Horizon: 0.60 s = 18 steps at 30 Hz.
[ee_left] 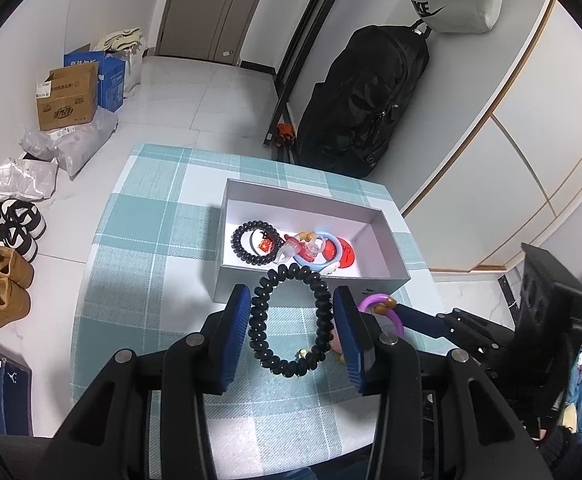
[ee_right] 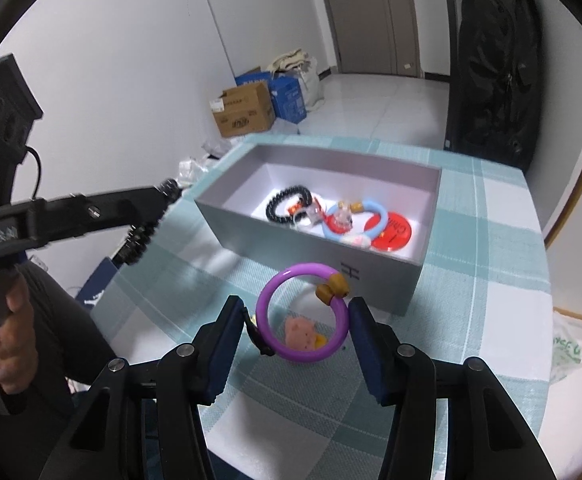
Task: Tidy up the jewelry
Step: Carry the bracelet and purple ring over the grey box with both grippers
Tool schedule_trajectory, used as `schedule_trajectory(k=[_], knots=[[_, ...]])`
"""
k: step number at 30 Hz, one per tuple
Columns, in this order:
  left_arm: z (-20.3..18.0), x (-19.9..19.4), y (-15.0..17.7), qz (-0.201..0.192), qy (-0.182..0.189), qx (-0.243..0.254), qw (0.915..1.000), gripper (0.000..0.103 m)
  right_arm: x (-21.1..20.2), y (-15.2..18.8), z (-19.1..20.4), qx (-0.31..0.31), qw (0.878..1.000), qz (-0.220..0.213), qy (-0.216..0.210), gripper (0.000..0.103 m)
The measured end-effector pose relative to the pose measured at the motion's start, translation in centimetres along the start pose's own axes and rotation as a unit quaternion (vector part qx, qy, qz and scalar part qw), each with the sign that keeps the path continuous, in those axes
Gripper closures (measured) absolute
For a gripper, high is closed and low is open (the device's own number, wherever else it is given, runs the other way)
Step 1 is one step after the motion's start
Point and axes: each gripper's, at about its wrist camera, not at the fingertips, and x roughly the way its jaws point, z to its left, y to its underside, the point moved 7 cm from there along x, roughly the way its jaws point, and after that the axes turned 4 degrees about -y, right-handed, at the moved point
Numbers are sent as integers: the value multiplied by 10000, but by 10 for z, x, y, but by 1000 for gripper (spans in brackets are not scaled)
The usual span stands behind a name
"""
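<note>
My left gripper (ee_left: 291,312) clamps a black coil bracelet (ee_left: 289,322) just near of the grey box (ee_left: 311,278). My right gripper (ee_right: 297,330) pinches a purple ring bracelet (ee_right: 303,312) beside the box's near wall. I should lift each clear of the rim, then release over bare floor, away from the blue bracelet (ee_right: 355,220).

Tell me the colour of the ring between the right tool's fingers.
Purple ring, with a tan bead; clearest in the right wrist view.

Purple ring (ee_right: 304,312) hiding part of the pink charm (ee_right: 299,334) on the counter (ee_right: 491,320), box (ee_right: 311,236) near wall covering jewelry bottoms, left gripper (ee_right: 147,220) blurring, counter's near edge being cut off.
</note>
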Motion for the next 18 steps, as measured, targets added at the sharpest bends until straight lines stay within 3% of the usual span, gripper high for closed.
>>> schedule_trajectory(k=[8, 18], knots=[[-12, 10, -13, -11, 11, 204, 9998, 66, -16, -19, -5, 173, 9992, -318, -147, 51], [-11, 31, -32, 108, 100, 22, 9999, 66, -9, -41, -23, 313, 9983, -412, -271, 51]])
